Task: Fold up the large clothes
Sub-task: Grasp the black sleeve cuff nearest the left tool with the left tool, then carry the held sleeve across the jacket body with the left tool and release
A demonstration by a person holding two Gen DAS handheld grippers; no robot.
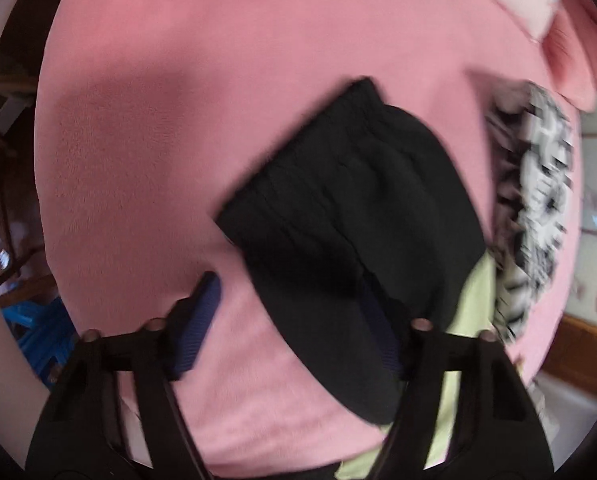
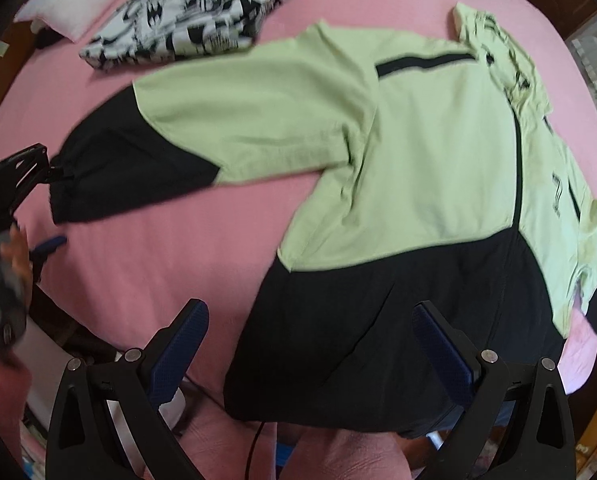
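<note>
jacket: lime-and-black jacket [image 2: 430, 148] spread flat on the pink bed [image 2: 146, 256], sleeve [image 2: 202, 128] stretched sideways; no fold visible yet.
left hand-held gripper [image 1: 294, 320]: jaws wide, black cuff [image 1: 338, 216] lying between them, not clamped.
right hand-held gripper [image 2: 310, 344]: wide, empty, above the black hem.
done: patterned garment [image 2: 194, 12] looks already folded near the pillow [image 2: 78, 4].
left: judging by layout, sleeves and body all remain.
</note>
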